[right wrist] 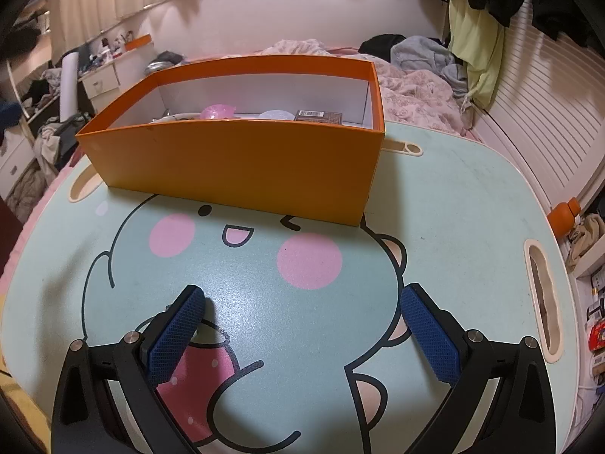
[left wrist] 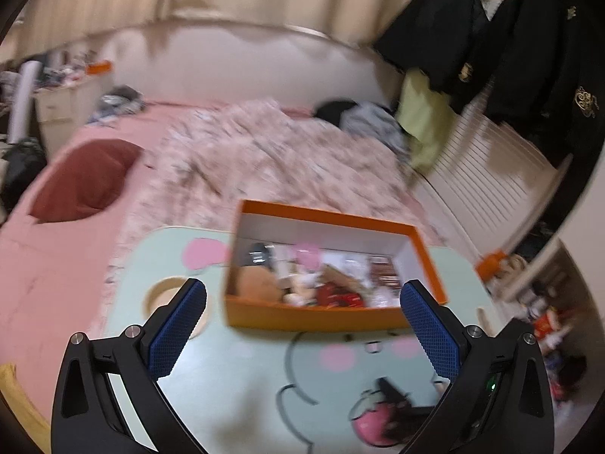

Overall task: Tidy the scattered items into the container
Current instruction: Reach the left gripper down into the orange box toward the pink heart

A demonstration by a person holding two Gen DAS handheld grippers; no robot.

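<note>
An orange box [right wrist: 234, 159] with white inner walls stands at the far side of a mint-green cartoon lap table [right wrist: 472, 208]. A pink item [right wrist: 217, 111], a pale round thing [right wrist: 276, 114] and a brown carton with a barcode [right wrist: 319, 115] show over its rim. My right gripper [right wrist: 302, 295] hangs open over the bare table print, short of the box, with nothing between its blue pads. The left wrist view is blurred. There my left gripper [left wrist: 304, 295] is open and empty above the table [left wrist: 242, 378], looking down into the box [left wrist: 314, 314], which holds several mixed items.
The table sits on a bed with a pink floral quilt [left wrist: 272, 159]. Dark clothes [left wrist: 529, 56] hang over a white slatted wardrobe on the right. An orange bottle [right wrist: 565, 217] stands past the table's right edge. A blurred dark shape [left wrist: 393, 397] lies low on the table print.
</note>
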